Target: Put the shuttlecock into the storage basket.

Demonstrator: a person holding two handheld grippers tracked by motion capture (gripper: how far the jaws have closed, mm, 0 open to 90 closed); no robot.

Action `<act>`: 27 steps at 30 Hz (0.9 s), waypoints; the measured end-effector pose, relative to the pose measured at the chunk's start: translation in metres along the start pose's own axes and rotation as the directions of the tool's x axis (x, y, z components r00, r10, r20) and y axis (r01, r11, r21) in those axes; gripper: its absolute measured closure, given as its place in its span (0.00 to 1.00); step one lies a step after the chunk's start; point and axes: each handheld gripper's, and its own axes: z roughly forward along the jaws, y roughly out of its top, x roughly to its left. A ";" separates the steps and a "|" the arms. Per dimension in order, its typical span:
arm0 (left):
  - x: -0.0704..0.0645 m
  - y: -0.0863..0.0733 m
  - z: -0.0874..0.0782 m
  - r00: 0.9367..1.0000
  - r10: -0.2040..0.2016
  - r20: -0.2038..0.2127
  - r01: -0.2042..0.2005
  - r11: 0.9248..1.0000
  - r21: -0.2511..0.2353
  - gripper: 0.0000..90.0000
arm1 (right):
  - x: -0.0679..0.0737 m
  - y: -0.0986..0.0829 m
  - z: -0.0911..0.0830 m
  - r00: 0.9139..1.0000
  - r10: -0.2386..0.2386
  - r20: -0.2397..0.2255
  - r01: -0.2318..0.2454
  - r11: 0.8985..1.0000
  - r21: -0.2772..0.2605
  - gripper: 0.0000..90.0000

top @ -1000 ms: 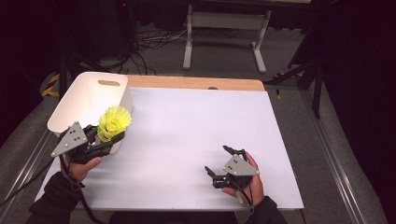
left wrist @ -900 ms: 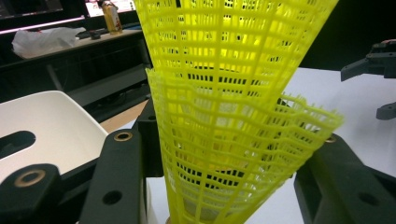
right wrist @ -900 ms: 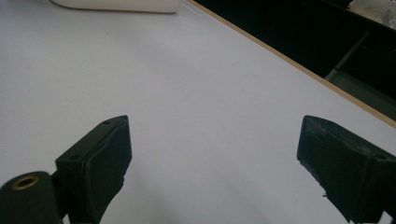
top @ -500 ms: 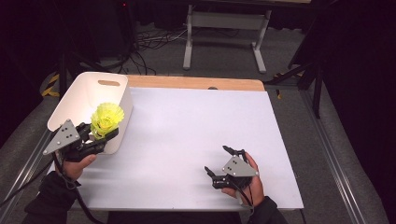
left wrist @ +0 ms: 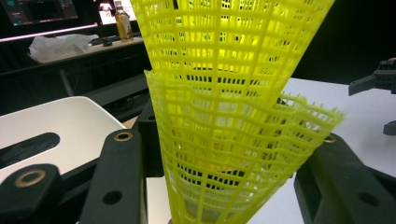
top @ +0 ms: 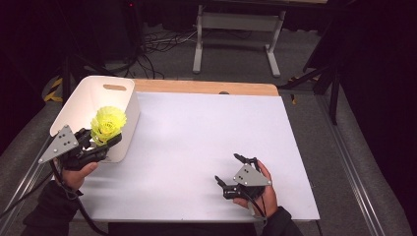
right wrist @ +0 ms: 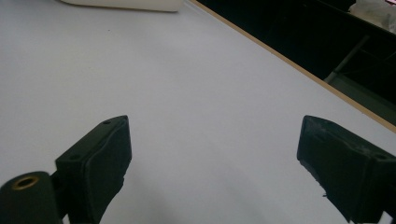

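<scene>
Grippers: left gripper (top: 101,142), right gripper (top: 235,169), black jaws, brass rivets
Plates: grey, three-cornered, screw holes
Cables: black
Sleeves: dark

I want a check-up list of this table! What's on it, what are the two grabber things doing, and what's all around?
Surface: white table top with a wooden strip along the far edge, bare in the middle.
Job's things: yellow mesh shuttlecocks, stacked one in another, held over the near rim of the white bin at the table's left edge.
Clutter: nothing seen.
Grippers: left gripper shut on the shuttlecocks; right gripper open, holding nothing, low at the table's near right.
Cables: one trails from the left gripper; more lie on the floor beyond the table.
Surroundings: dark room, grey metal stand behind the table.
</scene>
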 end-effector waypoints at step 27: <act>0.017 0.017 -0.013 0.997 -0.047 -0.067 0.047 0.999 -0.003 0.58 | 0.002 0.000 0.003 1.000 -0.001 -0.012 0.001 1.000 0.012 0.12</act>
